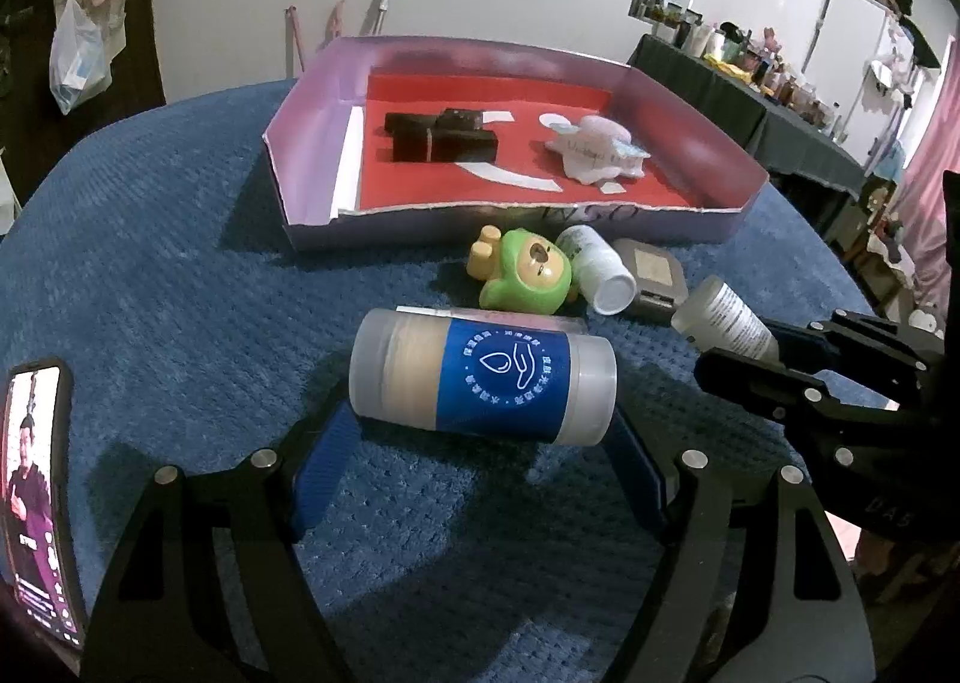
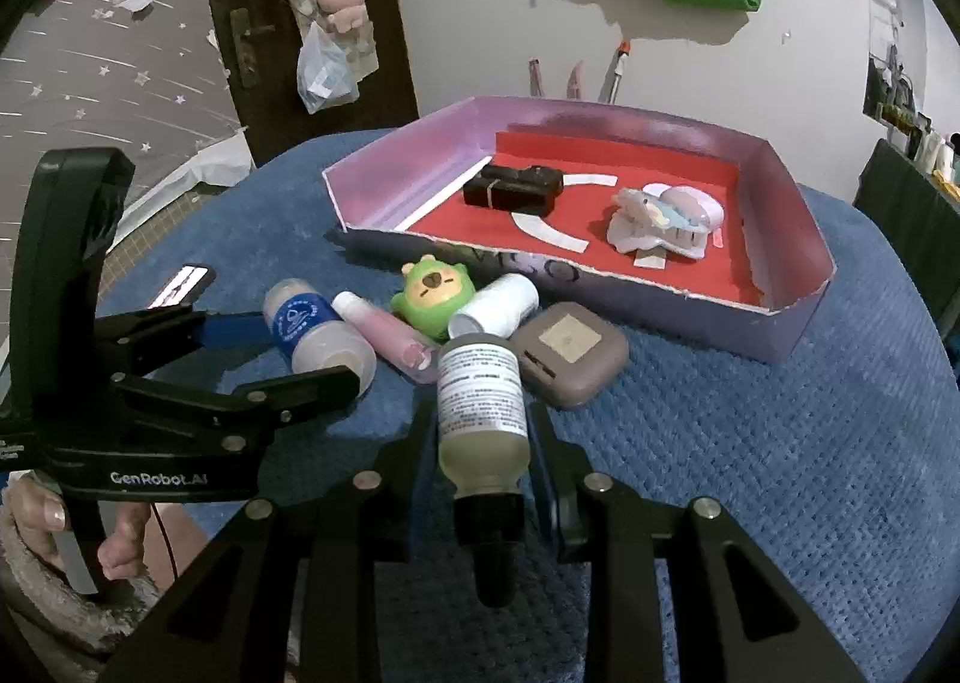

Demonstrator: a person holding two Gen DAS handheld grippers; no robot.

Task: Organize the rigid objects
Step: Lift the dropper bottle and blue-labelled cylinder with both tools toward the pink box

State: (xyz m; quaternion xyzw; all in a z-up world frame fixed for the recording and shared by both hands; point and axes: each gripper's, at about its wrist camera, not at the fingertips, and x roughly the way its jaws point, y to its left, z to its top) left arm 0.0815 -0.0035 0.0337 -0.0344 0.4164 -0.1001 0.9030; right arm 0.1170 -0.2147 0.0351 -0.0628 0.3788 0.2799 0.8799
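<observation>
Left gripper (image 1: 480, 443) clamped on the jar (image 1: 483, 377), blue fingers (image 1: 327, 473) pressed on both end caps; long axis crosswise to the fingers, 9-to-3, jar low over the table (image 1: 180, 263). Right gripper (image 2: 483, 461) closed on the dropper bottle (image 2: 483, 413), axis in line with the fingers, black cap toward camera at 6. Tray (image 1: 510, 230) at 12 from both; right hand seemingly nearer its front wall. Toy bear (image 1: 525, 278), white bottle (image 1: 597, 269), brown case (image 1: 651, 278) loose between. Read "GenRobot.AI" on left gripper body, "ISO" fragment on tray wall; bottle print too small.
</observation>
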